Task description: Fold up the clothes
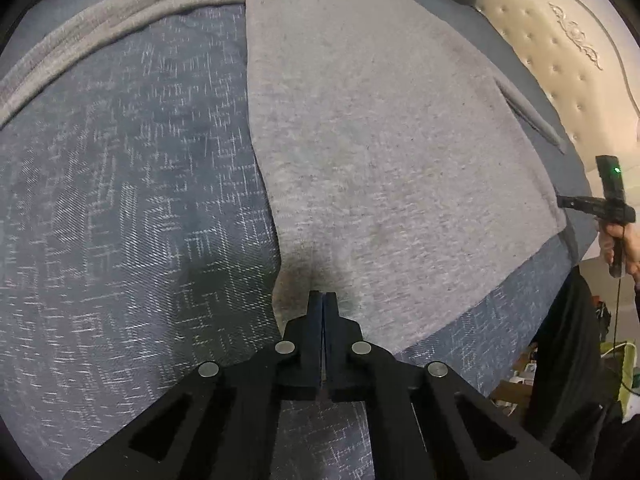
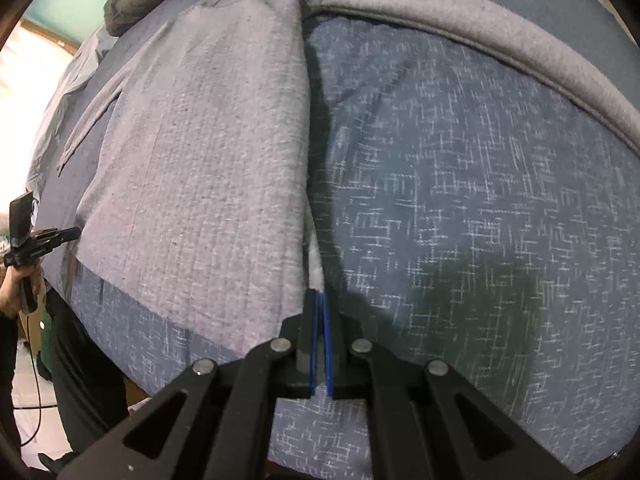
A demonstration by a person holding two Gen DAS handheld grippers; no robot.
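A grey knit garment (image 1: 380, 140) lies flat on a blue patterned bed cover (image 1: 120, 200). In the left wrist view my left gripper (image 1: 323, 294) is shut, its tips dug into the garment's near hem by the left edge. In the right wrist view the same garment (image 2: 200, 160) fills the left half. My right gripper (image 2: 320, 294) is shut on its right edge, which rises in a lifted fold to the pads. Each view shows the other gripper small at the opposite near corner: the right gripper (image 1: 560, 201) and the left gripper (image 2: 76, 233).
A thick grey band of fabric (image 2: 500, 40) curves across the far bed cover (image 2: 480, 200). Dark and pale clothes (image 2: 136, 0) are piled at the far end. A cream tufted headboard (image 1: 560, 48) stands to the right. A person's hand (image 1: 628, 244) and dark trousers (image 1: 560, 340) are at the bed's near edge.
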